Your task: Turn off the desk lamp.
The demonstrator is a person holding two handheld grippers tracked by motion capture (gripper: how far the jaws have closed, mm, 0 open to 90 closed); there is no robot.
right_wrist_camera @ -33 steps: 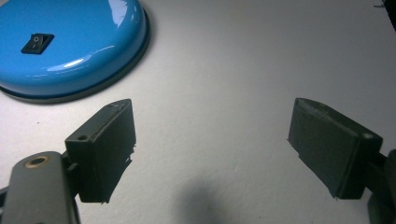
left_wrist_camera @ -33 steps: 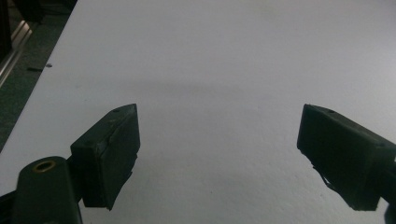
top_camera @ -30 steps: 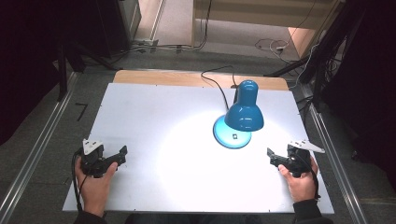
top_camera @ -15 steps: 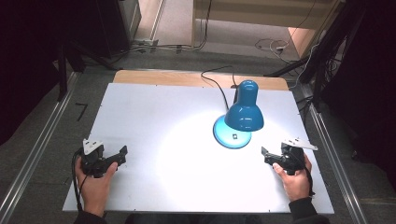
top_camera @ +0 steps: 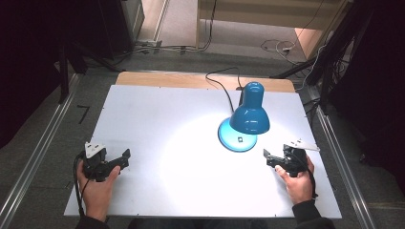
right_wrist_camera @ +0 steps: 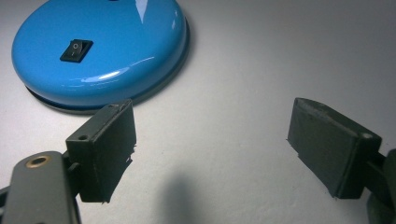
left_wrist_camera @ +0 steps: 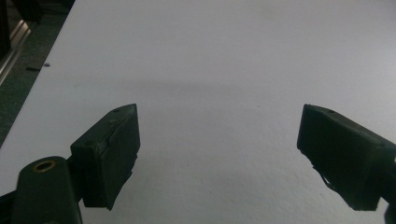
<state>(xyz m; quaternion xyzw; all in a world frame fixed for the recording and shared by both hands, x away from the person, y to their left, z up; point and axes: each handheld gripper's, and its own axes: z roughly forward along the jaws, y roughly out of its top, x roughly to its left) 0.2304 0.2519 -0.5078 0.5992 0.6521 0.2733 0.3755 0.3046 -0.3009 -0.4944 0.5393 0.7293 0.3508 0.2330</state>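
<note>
A blue desk lamp (top_camera: 249, 114) stands lit on the white table (top_camera: 157, 114), right of centre, its shade bent down over its round base (top_camera: 237, 140). In the right gripper view the base (right_wrist_camera: 100, 49) lies just ahead and to the left, with a black rocker switch (right_wrist_camera: 76, 50) on top. My right gripper (top_camera: 267, 160) is open and empty, a short way right of the base (right_wrist_camera: 212, 149). Near the front left edge, my left gripper (top_camera: 122, 161) is held open over bare table, nothing between its jaws (left_wrist_camera: 219, 154).
The lamp's black cable (top_camera: 220, 86) runs from its neck across the back of the table and over the wooden far edge (top_camera: 191, 80). A bright pool of light (top_camera: 191, 143) covers the table's middle. Metal rails (top_camera: 38, 148) flank both sides.
My right gripper has moved left and a little forward, closer to the lamp's base. The left gripper and the lamp have stayed where they were.
</note>
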